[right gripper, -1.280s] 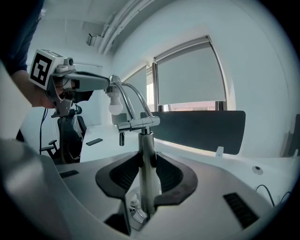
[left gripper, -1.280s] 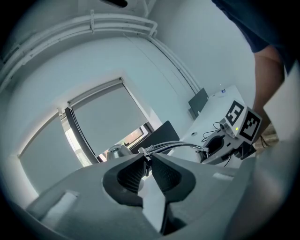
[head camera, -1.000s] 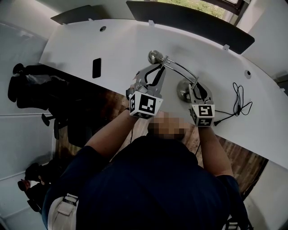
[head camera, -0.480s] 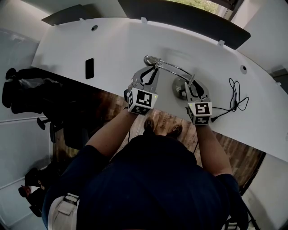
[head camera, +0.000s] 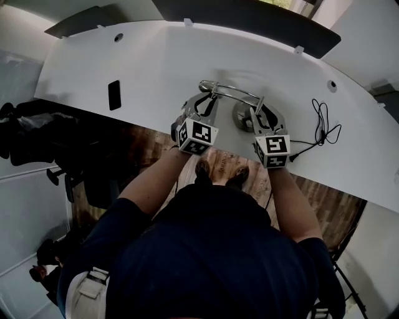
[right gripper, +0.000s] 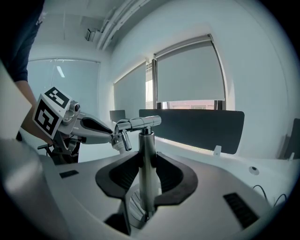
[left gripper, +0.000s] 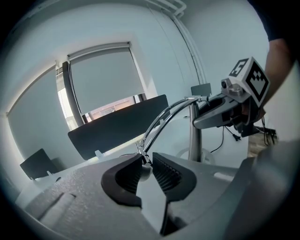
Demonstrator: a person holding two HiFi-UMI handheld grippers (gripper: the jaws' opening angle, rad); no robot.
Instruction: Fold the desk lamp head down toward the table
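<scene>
A chrome desk lamp stands on the white table (head camera: 156, 62), its round base (head camera: 242, 117) close to the front edge. My right gripper (head camera: 260, 116) is shut on the upright post (right gripper: 147, 154), seen between the pads in the right gripper view. From the post's top the thin double arm (head camera: 240, 93) runs left to the small lamp head (head camera: 206, 85). My left gripper (head camera: 206, 101) is shut on the arm's far end (left gripper: 143, 156), just behind the head. In the left gripper view the arm (left gripper: 164, 119) curves up from the jaws to the post (left gripper: 195, 133).
A black cable (head camera: 324, 124) lies coiled on the table right of the lamp. A flat black rectangle (head camera: 114, 95) lies at the left near the front edge. Dark partition panels (head camera: 249, 19) line the far edge. Black office chairs (head camera: 37, 131) stand on the floor at left.
My left gripper has come down with the lamp arm's end, so the arm lies flatter and the head sits lower. The right gripper has kept its hold on the post.
</scene>
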